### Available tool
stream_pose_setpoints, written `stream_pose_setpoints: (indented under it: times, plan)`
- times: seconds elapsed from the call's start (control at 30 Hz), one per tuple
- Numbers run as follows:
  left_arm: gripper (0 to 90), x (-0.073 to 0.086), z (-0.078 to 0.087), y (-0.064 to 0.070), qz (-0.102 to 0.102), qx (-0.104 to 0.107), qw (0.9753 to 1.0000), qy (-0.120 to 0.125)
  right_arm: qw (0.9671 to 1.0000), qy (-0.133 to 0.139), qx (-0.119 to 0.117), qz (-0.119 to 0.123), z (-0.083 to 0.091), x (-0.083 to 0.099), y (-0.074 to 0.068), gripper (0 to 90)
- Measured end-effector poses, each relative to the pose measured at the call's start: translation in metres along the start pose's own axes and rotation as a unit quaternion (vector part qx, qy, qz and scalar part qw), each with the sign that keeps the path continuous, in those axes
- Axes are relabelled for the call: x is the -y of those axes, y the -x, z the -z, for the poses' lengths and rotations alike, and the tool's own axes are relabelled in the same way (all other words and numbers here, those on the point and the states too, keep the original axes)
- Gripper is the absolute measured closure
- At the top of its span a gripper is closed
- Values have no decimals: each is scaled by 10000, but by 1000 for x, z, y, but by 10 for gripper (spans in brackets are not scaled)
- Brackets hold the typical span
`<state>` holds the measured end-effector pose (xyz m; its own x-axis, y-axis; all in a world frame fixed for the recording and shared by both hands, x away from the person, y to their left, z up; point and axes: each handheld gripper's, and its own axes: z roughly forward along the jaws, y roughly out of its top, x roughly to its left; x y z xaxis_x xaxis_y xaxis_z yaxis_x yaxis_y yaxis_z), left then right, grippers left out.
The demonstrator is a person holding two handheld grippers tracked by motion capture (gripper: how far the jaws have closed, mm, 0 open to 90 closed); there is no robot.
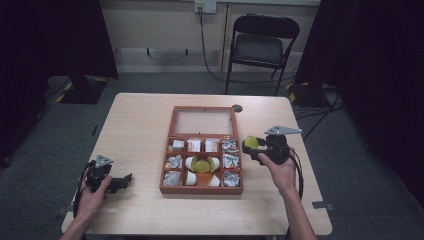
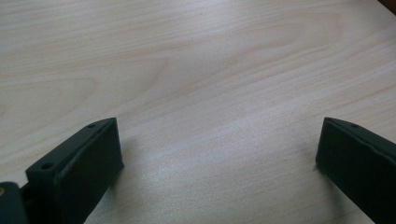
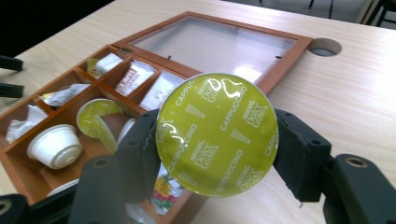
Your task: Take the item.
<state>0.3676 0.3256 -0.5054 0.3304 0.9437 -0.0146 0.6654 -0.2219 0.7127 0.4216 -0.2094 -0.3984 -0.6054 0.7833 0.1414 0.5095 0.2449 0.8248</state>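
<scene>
A wooden compartment box [image 1: 202,190] [image 3: 286,69] with its glass lid laid open sits mid-table. Its middle compartment holds white coffee capsules with yellow-green lids [image 1: 201,165] [image 3: 56,144]. My right gripper [image 1: 251,144] [image 3: 217,140] hovers just right of the box, shut on a capsule whose yellow-green "Cappuccino" lid [image 3: 217,134] [image 1: 252,142] faces the camera. My left gripper [image 1: 126,180] [image 2: 219,154] rests low over bare tabletop at the front left, open, with nothing between its fingers.
Small sachets and foil packets [image 1: 211,145] [image 3: 134,78] fill the box's outer compartments. A round cable hole [image 1: 237,108] [image 3: 324,46] lies behind the box. A black folding chair [image 1: 262,42] stands beyond the table [image 1: 140,120].
</scene>
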Motion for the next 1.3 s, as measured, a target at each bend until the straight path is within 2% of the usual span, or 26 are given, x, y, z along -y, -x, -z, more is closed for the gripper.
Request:
stream_pose_setpoints:
  times: [0.13, 0.67, 1.13, 1.3]
  plan:
    - [0, 0, 0, 0, 0, 0, 10000, 0, 9998, -108, 176, -26, 0, 5, 6, 378]
    - [0, 0, 0, 0, 1, 2, 10000, -1, 9987, -272, 327, -283, -4, 21, 27, 379]
    - [0, 0, 0, 0, -2, 0, 10000, -1, 9976, -443, 389, -350, -12, 30, 34, 379]
    - [0, 0, 0, 0, -4, 2, 10000, -1, 9970, -553, 447, -300, -17, 33, 34, 379]
